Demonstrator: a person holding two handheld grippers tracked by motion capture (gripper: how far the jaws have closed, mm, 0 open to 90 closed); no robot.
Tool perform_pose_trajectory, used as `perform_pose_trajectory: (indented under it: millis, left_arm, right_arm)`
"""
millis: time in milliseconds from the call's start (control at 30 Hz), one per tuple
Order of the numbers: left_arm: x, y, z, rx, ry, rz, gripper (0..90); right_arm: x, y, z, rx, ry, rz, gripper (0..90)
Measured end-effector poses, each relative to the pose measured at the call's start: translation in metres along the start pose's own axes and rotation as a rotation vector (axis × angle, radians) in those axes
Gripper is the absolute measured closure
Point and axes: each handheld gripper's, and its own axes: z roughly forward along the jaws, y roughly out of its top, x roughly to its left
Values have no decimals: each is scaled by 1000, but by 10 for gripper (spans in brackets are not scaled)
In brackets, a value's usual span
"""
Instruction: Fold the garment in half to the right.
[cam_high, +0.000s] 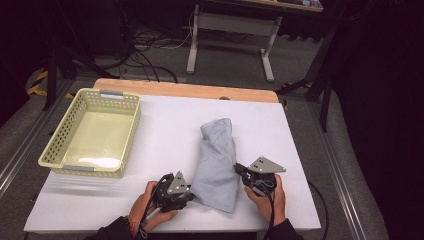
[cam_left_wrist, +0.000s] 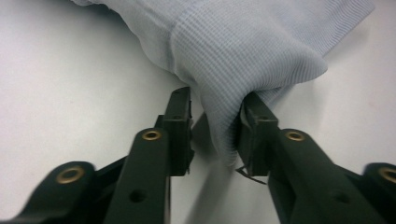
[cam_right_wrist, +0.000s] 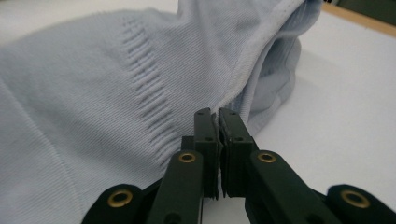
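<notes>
White table (cam_high: 165, 125) over a grey floor, yellow basket (cam_high: 55, 145) at the left. From the high view, the folded light-blue garment (cam_high: 217, 160) lies mid-table, left gripper (cam_high: 186, 196) and right gripper (cam_high: 246, 172) at its near corners. Left gripper view: jaws partly apart around a ribbed fold, cloth against one pad, the other clear. Right gripper view: jaws pinched tight on the garment's seam edge.

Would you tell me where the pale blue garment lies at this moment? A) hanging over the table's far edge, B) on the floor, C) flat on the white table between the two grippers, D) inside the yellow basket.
C: the pale blue garment lies on the white table, with the left gripper and right gripper at its near end, and the yellow basket stands apart.
</notes>
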Motion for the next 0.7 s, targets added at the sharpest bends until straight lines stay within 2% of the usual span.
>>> perform_pose_trajectory:
  millis: [67, 133, 200, 233, 300, 367, 400, 433, 500, 600, 633, 700]
  left_arm:
    - [2, 2, -3, 6, -30, 14, 562]
    - [2, 6, -9, 11, -53, 31, 428]
    - [3, 9, -18, 0, -64, 25, 305]
    - [3, 10, -22, -13, -72, 28, 239]
    - [4, 13, -34, -60, -79, 23, 169]
    - [6, 17, -42, -111, -85, 5, 142]
    - [7, 19, -44, -128, -75, -6, 140]
    - [9, 21, -44, -134, -58, -8, 140]
    - [11, 25, -40, -135, -22, -29, 141]
    - [23, 30, -30, -146, -26, -84, 154]
    - [26, 31, -27, -143, -21, -98, 163]
    - [32, 33, -16, -121, 1, -99, 169]
  right_arm:
    - [-1, -3, 5, 15, -2, 0, 873]
    - [-2, -7, 11, 30, -1, 4, 872]
    - [-3, -10, 16, 40, 3, 8, 869]
    - [-2, -10, 17, 42, 6, 8, 863]
    - [-1, -10, 17, 44, 3, 5, 841]
    - [-1, -9, 16, 46, 5, 3, 798]
    - [-1, -8, 14, 43, 3, 6, 762]
    - [-2, -7, 13, 36, 3, 13, 763]
    - [-3, -5, 11, 32, 4, 16, 723]
    - [-4, -2, 6, 3, 5, 49, 565]
    - [-5, -2, 6, 8, 5, 62, 500]
    - [-5, -2, 8, 19, 10, 65, 465]
